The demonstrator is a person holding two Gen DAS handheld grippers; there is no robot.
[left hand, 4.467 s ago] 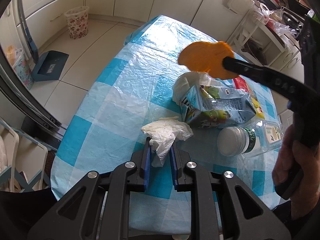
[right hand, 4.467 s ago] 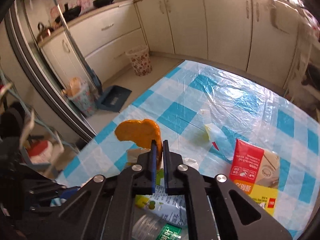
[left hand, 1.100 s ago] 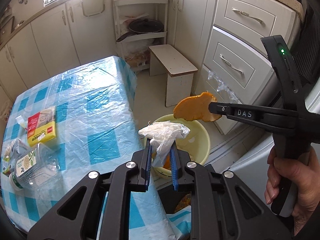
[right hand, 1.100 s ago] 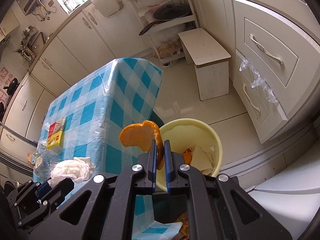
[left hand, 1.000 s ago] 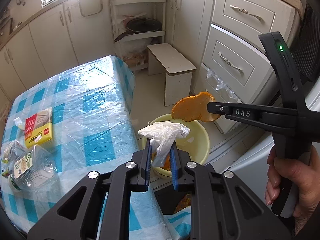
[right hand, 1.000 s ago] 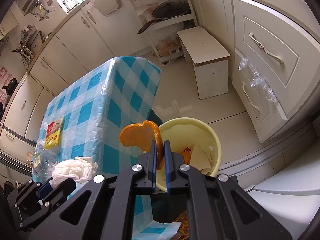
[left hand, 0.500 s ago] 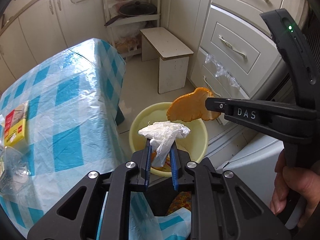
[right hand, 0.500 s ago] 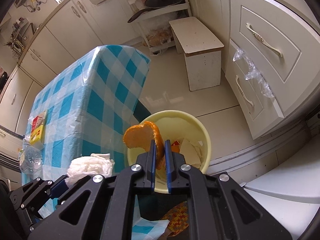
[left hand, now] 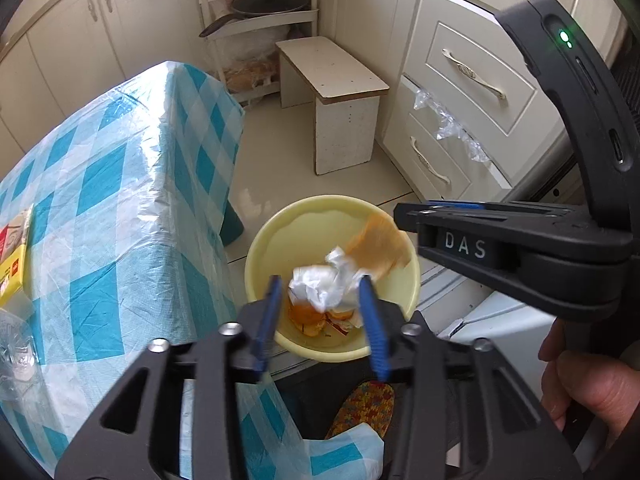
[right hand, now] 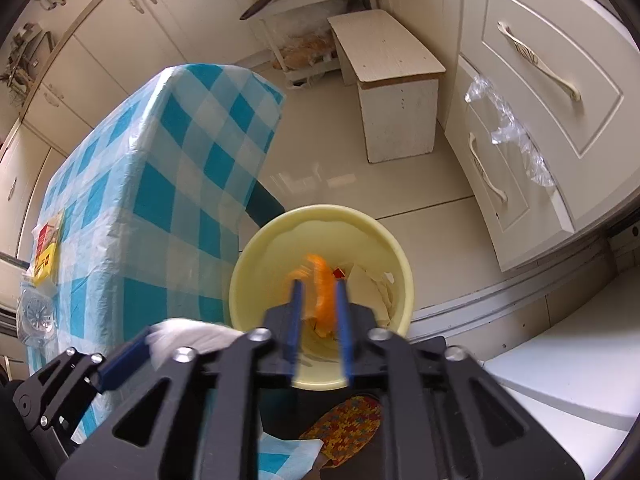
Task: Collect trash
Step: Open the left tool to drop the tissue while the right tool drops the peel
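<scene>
A yellow waste bin (left hand: 260, 248) stands on the floor beside the table, with scraps inside; it also shows in the right wrist view (right hand: 256, 256). My left gripper (left hand: 320, 284) is open above it, and the crumpled white tissue (left hand: 320, 280) is loose between the fingers, falling. My right gripper (right hand: 319, 286) is open over the bin, and the orange peel (right hand: 322, 284) drops blurred between its fingers. From the left wrist view the peel (left hand: 376, 246) is just off the right gripper's tip (left hand: 400, 220).
The table with the blue checked cloth (left hand: 100, 184) is at the left, with a red-yellow packet (left hand: 10, 256) and a clear bottle (left hand: 12, 356) on it. A white stool (left hand: 332, 96) and drawers (left hand: 460, 92) stand beyond the bin. A patterned slipper (right hand: 344, 424) is below.
Both grippers have opened over the bin. The tissue and the orange peel have been let go and are falling into it. Both grippers moved closer to the bin.
</scene>
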